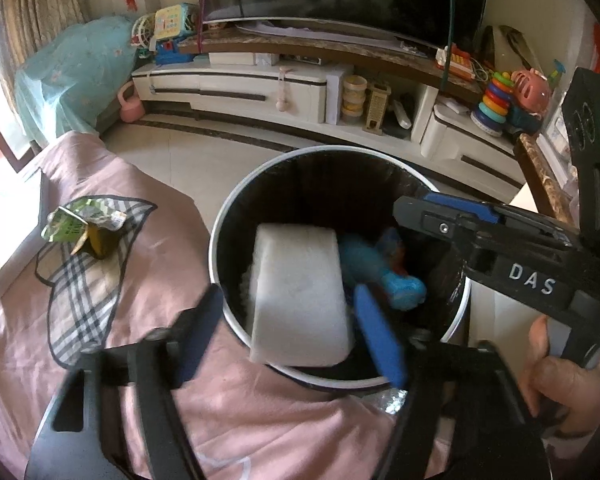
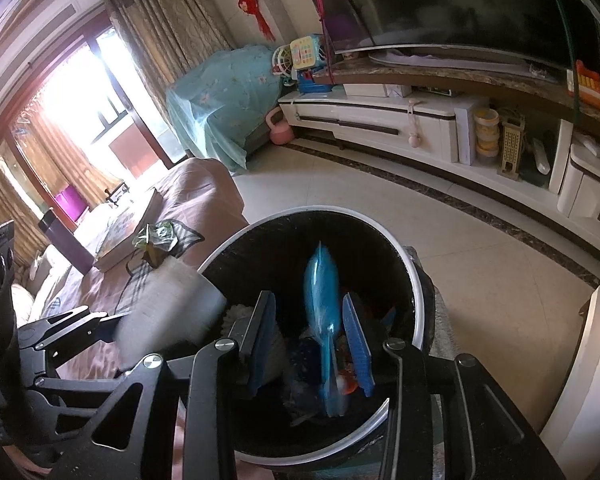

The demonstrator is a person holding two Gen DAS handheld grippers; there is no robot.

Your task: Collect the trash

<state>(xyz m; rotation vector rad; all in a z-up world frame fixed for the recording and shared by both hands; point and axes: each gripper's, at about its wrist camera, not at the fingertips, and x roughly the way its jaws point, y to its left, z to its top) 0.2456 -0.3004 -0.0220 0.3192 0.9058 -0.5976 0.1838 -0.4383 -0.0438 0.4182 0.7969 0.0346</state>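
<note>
my left gripper [image 1: 292, 344] hangs over the trash bin [image 1: 236, 322] with its jaws spread wide, and the white block [image 1: 300, 292], blurred, lies between them with no pad pressing it, its lower end across the near rim. my right gripper [image 2: 312, 344] has its pads apart over the bin mouth, a blurred blue wrapper [image 2: 320, 292] between them; i cannot tell if either pad touches it. a crumpled green carton [image 1: 80, 228] sits on the pink cloth [image 1: 160, 216] beside the bin.

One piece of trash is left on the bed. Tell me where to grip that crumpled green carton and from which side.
Grip the green carton across its flattened upper body, coming down from above. It lies crushed and tilted on the plaid cloth, so its thin, creased sides fit between the fingers; a low sideways approach would likely snag the cloth and the pink blanket.
</note>
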